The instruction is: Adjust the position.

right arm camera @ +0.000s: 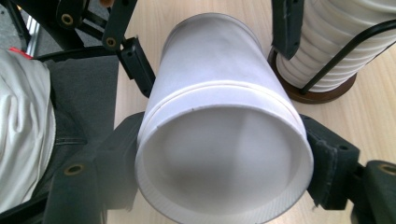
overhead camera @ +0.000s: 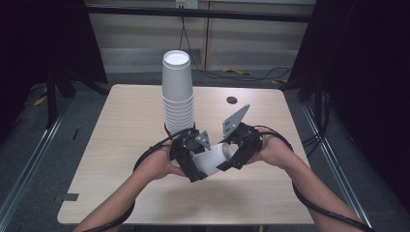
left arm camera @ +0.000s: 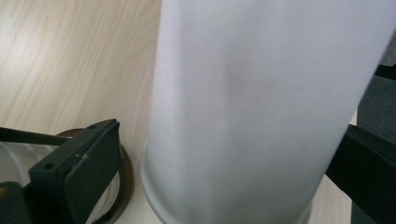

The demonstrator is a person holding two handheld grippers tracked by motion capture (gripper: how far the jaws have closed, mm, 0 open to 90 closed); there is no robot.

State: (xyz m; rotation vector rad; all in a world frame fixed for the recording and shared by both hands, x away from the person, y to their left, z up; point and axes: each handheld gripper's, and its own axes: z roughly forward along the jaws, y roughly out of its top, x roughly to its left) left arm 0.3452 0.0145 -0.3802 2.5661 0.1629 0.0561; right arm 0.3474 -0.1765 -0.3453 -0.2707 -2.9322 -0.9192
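A person holds a white paper cup (overhead camera: pixel 216 158) on its side just above the table (overhead camera: pixel 121 145), between two grippers. The right gripper (right arm camera: pixel 219 158) clamps the cup near its open rim; the left gripper (overhead camera: pixel 189 155) grips the closed end. Just behind stands a tall cup stack (overhead camera: pixel 177 92) on a wire holder. The cup appears nested, two in one, likely being pulled apart; separation is not yet done.

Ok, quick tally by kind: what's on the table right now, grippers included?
Tall stacks of white paper cups: 1
Brown round stack holders: 1
Loose white paper cups, held sideways between both grippers: 1
Left gripper plus right gripper: 2
Total: 5
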